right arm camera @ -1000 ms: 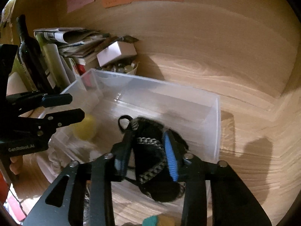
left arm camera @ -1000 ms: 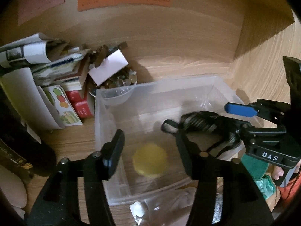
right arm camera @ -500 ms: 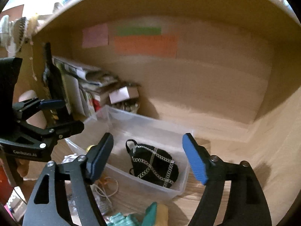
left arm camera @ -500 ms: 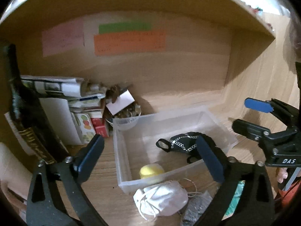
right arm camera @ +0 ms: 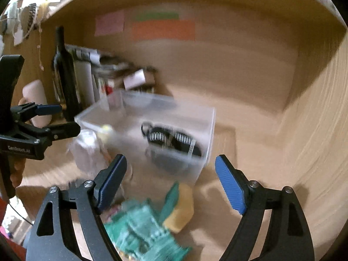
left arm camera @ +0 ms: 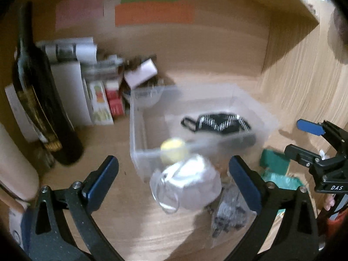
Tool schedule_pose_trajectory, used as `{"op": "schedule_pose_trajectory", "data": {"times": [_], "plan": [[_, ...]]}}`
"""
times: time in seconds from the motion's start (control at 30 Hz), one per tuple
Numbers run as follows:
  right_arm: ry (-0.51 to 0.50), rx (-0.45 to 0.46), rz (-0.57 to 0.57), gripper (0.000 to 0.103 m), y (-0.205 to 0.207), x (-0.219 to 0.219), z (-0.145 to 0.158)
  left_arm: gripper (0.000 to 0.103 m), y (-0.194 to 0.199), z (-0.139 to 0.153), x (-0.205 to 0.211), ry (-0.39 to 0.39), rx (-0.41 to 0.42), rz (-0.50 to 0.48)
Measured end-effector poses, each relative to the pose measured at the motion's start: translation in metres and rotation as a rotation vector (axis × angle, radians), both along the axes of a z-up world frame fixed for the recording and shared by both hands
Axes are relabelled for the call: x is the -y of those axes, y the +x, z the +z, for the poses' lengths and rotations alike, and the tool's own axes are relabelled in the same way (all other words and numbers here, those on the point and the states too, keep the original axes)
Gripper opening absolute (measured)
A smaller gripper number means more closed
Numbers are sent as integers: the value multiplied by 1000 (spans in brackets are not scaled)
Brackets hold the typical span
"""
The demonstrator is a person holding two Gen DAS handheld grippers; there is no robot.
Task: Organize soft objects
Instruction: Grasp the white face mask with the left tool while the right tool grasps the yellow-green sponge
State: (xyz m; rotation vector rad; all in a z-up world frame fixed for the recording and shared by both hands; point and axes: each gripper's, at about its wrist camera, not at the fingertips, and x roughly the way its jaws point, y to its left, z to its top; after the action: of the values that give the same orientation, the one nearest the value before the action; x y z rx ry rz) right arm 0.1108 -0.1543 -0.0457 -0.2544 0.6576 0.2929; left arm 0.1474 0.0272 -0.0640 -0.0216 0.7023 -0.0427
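Note:
A clear plastic bin (left arm camera: pixel 139 130) (right arm camera: pixel 206 130) stands on the wooden desk. Inside it lie a black pouch with a chain pattern (left arm camera: pixel 217 122) (right arm camera: pixel 174 140) and a yellow sponge (left arm camera: pixel 173 149) (right arm camera: pixel 106 129). In front of the bin lie a white cloth bundle (left arm camera: pixel 191 184) (right arm camera: pixel 87 150), a grey cloth (left arm camera: pixel 230 213), a green cloth (left arm camera: pixel 280 174) (right arm camera: pixel 141 226) and a yellow-green sponge (right arm camera: pixel 180 206). My left gripper (left arm camera: pixel 174 187) is open and empty over the white bundle. My right gripper (right arm camera: pixel 171 184) is open and empty above the green cloth and sponge.
A dark wine bottle (left arm camera: pixel 41 100) (right arm camera: pixel 65 74), rolled papers and small boxes (left arm camera: pixel 97 95) crowd the left. A bowl of small items with a white card (left arm camera: pixel 141 76) sits behind the bin. Wooden walls close off the back and right.
My right gripper let go of the black pouch, which now lies in the bin. Both grippers opened wide and pulled back and up, away from the bin.

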Motion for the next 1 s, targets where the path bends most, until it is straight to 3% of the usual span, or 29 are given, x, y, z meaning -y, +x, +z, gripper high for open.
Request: {"op": "schedule_pose_trajectory", "data": {"times": [0.2,0.3,0.37,0.43,0.5,0.6,0.8,1.0], "plan": [[23,-104,-27,80,4,11,-27,103,7,-32,-4,-26,-92,19],[37,-144,-33,65,5,16,-33,102,7,-39,-5,-44,-107,19],[57,-174,-33,53,7,21,-35,95,6,-40,-4,-52,-103,9],[67,-190,-35,38,8,24,-37,76,8,-41,-1,-55,-114,-16],[80,-201,-35,32,8,26,-38,65,9,-41,0,-69,-119,-31],[89,-187,-32,30,4,27,-37,46,7,-41,1,-63,-116,-32],[77,-125,-20,29,-9,25,-21,20,-2,-38,-2,-98,-107,-47],[91,-42,-9,29,-20,25,3,11,-19,-24,-3,-91,-55,-36]]}}
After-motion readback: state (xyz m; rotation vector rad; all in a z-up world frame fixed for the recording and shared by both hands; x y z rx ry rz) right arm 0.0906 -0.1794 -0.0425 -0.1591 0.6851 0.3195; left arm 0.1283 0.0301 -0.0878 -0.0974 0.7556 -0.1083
